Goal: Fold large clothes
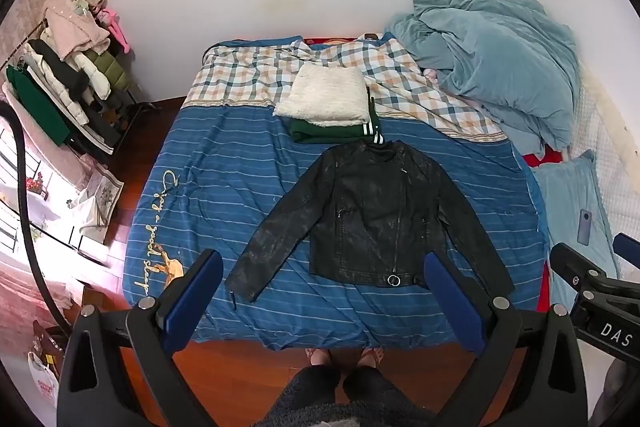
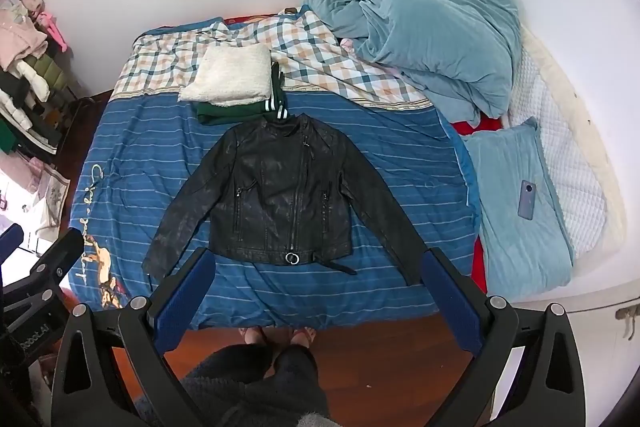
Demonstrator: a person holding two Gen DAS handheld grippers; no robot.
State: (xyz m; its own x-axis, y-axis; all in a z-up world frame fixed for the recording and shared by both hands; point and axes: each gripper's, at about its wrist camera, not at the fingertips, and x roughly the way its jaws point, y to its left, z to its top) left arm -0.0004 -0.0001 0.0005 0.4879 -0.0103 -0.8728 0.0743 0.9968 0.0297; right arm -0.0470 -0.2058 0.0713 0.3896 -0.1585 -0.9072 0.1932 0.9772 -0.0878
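My left gripper (image 1: 324, 291) and right gripper (image 2: 316, 287) hang wide apart, empty. Black jacket (image 2: 280, 199) lies flat on the bed (image 2: 400, 155).

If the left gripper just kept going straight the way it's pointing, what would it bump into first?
Most likely the black leather jacket spread flat on the blue striped bed cover. The open left gripper hangs above the bed's near edge, aimed down toward the jacket's lower half, with nothing between. Depth is hard to judge through the fisheye.

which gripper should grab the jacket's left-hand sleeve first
Left, probably. The left gripper hangs open with that sleeve's cuff near its left finger; in the right gripper's view it lies further off-centre.
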